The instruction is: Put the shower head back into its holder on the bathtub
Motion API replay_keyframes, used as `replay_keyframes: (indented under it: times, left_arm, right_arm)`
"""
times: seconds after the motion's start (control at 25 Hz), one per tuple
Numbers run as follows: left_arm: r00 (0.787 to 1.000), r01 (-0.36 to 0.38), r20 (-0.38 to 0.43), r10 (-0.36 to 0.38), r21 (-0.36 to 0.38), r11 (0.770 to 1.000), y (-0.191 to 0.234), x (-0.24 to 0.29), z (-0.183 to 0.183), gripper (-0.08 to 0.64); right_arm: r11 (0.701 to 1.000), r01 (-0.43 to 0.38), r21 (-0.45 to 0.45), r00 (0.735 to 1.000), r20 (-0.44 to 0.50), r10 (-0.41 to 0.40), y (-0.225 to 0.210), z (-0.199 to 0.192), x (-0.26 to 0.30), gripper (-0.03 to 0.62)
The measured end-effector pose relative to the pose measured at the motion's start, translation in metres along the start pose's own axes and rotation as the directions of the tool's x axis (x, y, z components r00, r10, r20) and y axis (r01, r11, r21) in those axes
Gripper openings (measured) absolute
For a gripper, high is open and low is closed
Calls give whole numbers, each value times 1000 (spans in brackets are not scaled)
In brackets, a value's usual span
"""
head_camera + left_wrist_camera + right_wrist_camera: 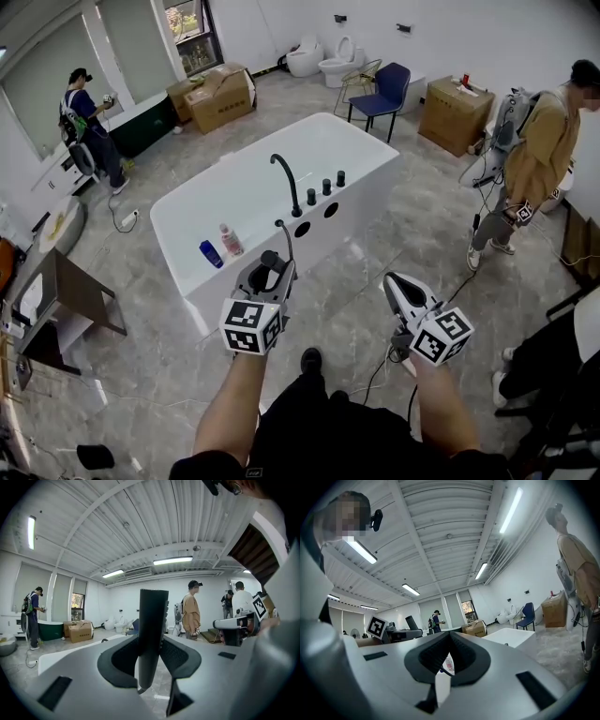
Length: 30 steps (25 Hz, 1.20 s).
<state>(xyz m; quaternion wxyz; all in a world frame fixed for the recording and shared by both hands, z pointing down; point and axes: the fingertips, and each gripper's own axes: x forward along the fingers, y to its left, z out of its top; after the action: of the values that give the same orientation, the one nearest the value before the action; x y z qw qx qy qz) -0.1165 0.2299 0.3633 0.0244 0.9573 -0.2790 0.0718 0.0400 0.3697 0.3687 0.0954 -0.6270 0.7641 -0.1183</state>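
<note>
Black shower head (153,620) stands gripped in our left tongs (266,271), just short of the tub (361,202); our right tongs (397,285) are closed and empty. We should line it up over the holder (302,228), then lower gently.

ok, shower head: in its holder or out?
Out. The left gripper holds the shower head between its jaws, short of the bathtub.

white bathtub (361,211) 1 | faucet (284,178) 1 — on its near rim | knobs (325,187) 3, in a row right of the faucet | bottles (231,240) 2 — at the rim's left end | toilets (335,66) 2 | cardboard boxes (455,114) 3 | blue chair (384,92) 1
</note>
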Motion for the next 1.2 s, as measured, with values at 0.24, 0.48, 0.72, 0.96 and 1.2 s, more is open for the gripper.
replay_keyframes:
  times: [0.24, 0.48, 0.72, 0.96, 1.2]
  left_arm:
    - [1000, 6, 14, -6, -8, 1000, 9, 30, 5, 147]
    - [1000, 14, 19, -14, -2, 1000, 32, 65, 10, 147]
    - [1000, 23, 8, -23, -24, 999, 63, 109, 6, 147]
    - [999, 34, -2, -34, -45, 998, 99, 142, 5, 147]
    - [999, 38, 8, -37, -80, 996, 135, 161, -1, 147]
  right_arm:
    - [1000, -5, 20, 1000, -16, 5, -21, 0, 17, 14]
    - [1000, -14, 28, 1000, -22, 15, -44, 3, 54, 15]
    - [999, 0, 36, 998, -55, 2, -70, 0, 95, 15]
    - [998, 17, 58, 996, -83, -12, -89, 1, 142, 15]
    - [999, 27, 46, 990, -138, -20, -91, -5, 184, 15]
